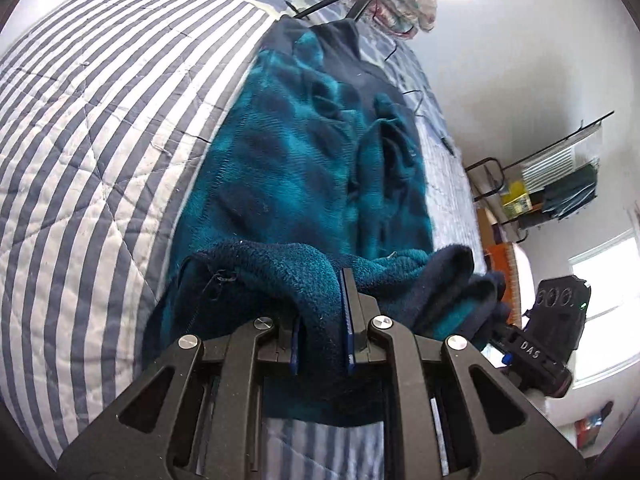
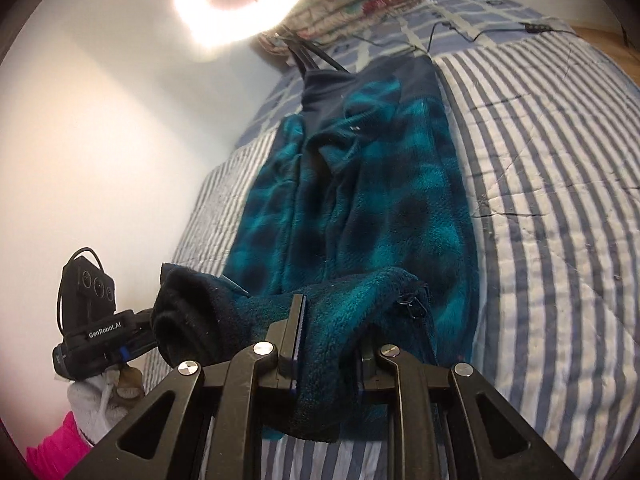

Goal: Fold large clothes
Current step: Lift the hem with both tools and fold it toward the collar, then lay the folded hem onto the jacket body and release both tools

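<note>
The left tool point(image 1: 322, 316) and right tool point(image 2: 328, 344) each pinch the near hem of the fleece point(image 1: 304, 152), which lies lengthwise along the bed point(image 1: 80, 128). Best carry both corners evenly toward the collar, keeping the hem taut. Cables point(image 2: 440, 28) and a lamp stand point(image 2: 316, 56) crowd the far edge.

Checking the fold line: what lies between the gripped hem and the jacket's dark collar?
Only the fleece jacket's own teal plaid body, lying on the striped quilt; right wrist view shows it.
</note>
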### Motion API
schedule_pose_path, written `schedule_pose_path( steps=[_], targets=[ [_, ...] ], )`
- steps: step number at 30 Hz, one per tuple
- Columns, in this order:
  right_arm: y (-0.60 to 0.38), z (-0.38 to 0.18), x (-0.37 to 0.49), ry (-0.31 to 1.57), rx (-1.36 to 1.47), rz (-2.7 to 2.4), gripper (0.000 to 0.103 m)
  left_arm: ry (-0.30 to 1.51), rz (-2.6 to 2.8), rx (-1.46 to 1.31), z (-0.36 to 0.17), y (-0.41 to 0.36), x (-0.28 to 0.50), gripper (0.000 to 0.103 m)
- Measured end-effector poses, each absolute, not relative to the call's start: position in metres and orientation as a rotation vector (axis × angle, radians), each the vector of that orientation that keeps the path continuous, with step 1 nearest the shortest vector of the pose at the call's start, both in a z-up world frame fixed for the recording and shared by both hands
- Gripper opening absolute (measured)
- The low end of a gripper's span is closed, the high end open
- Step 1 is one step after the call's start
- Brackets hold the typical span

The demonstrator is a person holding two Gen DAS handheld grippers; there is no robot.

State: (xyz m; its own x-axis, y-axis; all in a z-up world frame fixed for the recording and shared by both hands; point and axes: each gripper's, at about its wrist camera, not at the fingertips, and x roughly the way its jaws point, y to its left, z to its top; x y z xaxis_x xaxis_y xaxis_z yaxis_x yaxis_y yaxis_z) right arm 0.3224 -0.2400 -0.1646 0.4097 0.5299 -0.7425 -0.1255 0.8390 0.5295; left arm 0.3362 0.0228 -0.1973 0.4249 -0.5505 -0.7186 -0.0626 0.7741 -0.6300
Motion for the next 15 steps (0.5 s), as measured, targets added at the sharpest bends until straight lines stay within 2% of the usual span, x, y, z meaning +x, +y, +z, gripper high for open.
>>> schedule_pose_path(
  steps=[7,15],
  targets=[
    [-0.237,-0.182,0.335,1.12,0.41,0.417,0.018,1.093,-0.299,-0.479,-0.203,0.002,0.343,0.016],
    [-0.254,-0.188,0.344,1.157,0.567,0.487,0.024,1.129,-0.361,-0.516,-0.206,0.009,0.349,0.021]
  ],
)
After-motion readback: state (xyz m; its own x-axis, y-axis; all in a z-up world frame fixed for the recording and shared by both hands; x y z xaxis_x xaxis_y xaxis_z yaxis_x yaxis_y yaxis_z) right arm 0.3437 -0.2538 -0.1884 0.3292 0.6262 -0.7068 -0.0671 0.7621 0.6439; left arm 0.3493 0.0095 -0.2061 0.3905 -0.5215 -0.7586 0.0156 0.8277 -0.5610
